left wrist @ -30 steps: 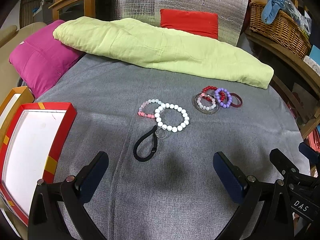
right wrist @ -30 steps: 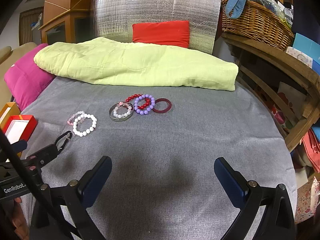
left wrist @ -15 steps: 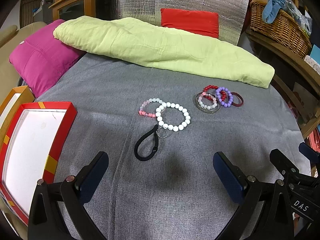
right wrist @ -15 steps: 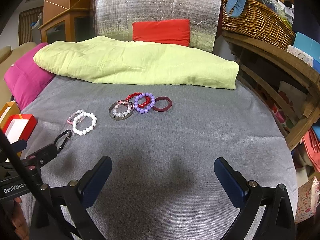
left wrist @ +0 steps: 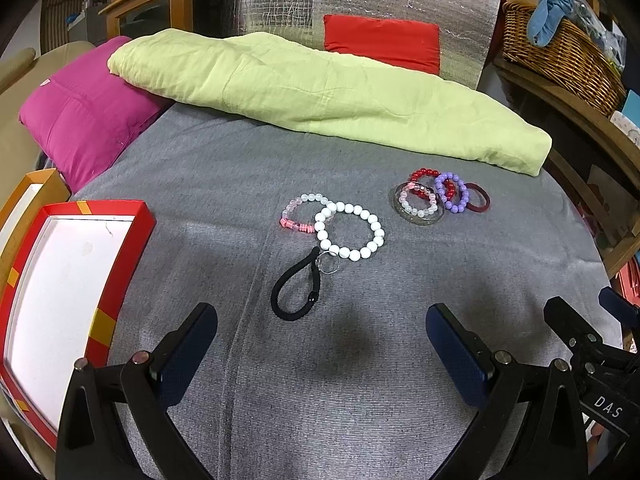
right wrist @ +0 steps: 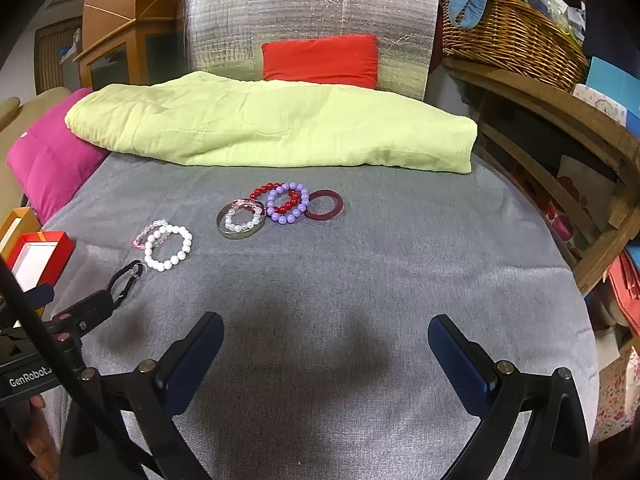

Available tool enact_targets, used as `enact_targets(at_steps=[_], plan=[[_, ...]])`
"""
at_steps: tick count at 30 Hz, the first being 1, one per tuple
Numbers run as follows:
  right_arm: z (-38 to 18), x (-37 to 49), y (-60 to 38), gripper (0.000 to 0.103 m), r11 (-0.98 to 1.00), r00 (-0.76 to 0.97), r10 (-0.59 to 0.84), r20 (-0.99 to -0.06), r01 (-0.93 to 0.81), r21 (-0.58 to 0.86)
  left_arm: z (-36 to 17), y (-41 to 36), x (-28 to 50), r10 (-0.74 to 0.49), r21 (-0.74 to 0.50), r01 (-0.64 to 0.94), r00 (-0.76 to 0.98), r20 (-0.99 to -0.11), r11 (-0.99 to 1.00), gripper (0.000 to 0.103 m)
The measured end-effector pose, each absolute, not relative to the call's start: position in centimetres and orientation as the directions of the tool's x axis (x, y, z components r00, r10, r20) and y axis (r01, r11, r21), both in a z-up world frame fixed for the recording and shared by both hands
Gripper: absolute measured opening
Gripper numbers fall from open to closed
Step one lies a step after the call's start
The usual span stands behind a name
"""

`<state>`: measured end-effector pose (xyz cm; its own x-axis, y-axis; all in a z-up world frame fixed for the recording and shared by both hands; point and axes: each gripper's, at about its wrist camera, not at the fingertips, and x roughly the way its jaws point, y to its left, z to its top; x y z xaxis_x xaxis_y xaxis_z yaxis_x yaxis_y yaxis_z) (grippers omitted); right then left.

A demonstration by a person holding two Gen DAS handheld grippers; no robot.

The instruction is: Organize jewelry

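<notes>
On the grey cloth lie a white bead bracelet [left wrist: 349, 231] [right wrist: 168, 247] overlapping a pink bead bracelet [left wrist: 298, 213] [right wrist: 145, 235], and a black loop strap with a metal ring [left wrist: 297, 291] [right wrist: 127, 276] just in front of them. Farther right sits a cluster: a clear bangle with pale beads [left wrist: 418, 205] [right wrist: 241, 218], red beads [left wrist: 425, 174] [right wrist: 264, 191], a purple bead bracelet [left wrist: 452, 192] [right wrist: 289, 202] and a dark red ring [left wrist: 478, 197] [right wrist: 324, 205]. A red box with a white inside [left wrist: 64, 288] [right wrist: 38, 258] lies at the left. My left gripper [left wrist: 320, 350] is open, short of the strap. My right gripper [right wrist: 325, 356] is open, empty.
A folded lime-green blanket [left wrist: 320, 92] [right wrist: 272, 124] lies across the back, a magenta cushion [left wrist: 84, 116] at the back left. A wicker basket [right wrist: 508, 36] stands on a wooden shelf at the right. A foil panel with a red cushion [right wrist: 320, 60] is behind.
Both views have shifted only slightly; the jewelry sits marginally nearer in the right wrist view. Both grippers stay open and nothing was picked up.
</notes>
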<state>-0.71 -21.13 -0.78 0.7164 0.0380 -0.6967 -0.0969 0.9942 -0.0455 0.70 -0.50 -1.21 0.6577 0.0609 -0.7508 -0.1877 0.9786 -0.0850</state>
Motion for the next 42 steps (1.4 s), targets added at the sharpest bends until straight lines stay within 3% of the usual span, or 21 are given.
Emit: enact_targets(at_steps=[8, 11, 15, 18, 22, 30, 33, 36, 42], plan=[[-1.4, -0.1, -22.4, 0.103, 0.994, 0.677, 0.105, -0.729, -0.090, 0.059, -1.0, 1.0, 0.5, 0.087, -0.092, -0.226, 0.674, -0.734, 0.970, 0.103], [-1.6, 0.5, -23.0, 0.098, 0.991, 0.653, 0.134, -0.745, -0.086, 0.103, -1.1, 2.5, 0.7, 0.085, -0.120, -0.257, 0.664, -0.743, 0.959, 0.103], [-1.5, 2.3, -23.8, 0.079, 0.986, 0.616, 0.165, -0.770, -0.076, 0.150, -1.6, 4.0, 0.9, 0.086, -0.139, -0.290, 0.644, -0.760, 0.947, 0.103], [-2.3, 5.3, -23.8, 0.073, 0.987, 0.569, 0.157, -0.807, -0.052, 0.155, -1.8, 4.8, 1.2, 0.059, -0.179, -0.299, 0.642, -0.764, 0.937, 0.103], [-4.2, 11.0, -24.4, 0.043, 0.984, 0.473, 0.133, -0.871, 0.041, 0.172, -2.0, 5.2, 1.5, 0.019, -0.218, -0.291, 0.636, -0.772, 0.932, 0.103], [-4.3, 18.8, -24.8, 0.042, 0.965, 0.457, 0.127, -0.880, 0.148, 0.216, -2.5, 6.4, 2.2, -0.010, -0.249, -0.290, 0.632, -0.775, 0.924, 0.103], [-5.1, 20.8, -23.6, 0.034, 0.973, 0.417, 0.098, -0.904, 0.150, 0.175, -2.6, 6.5, 2.6, -0.023, -0.260, -0.285, 0.631, -0.776, 0.922, 0.103], [-5.7, 21.2, -23.4, 0.005, 0.974, 0.405, 0.091, -0.910, 0.154, 0.166, -2.4, 6.6, 2.4, -0.024, -0.263, -0.285, 0.636, -0.772, 0.922, 0.103], [-3.5, 15.8, -24.4, 0.005, 0.983, 0.488, 0.122, -0.865, 0.064, 0.175, -2.5, 6.5, 2.3, -0.020, -0.267, -0.296, 0.637, -0.771, 0.917, 0.103]])
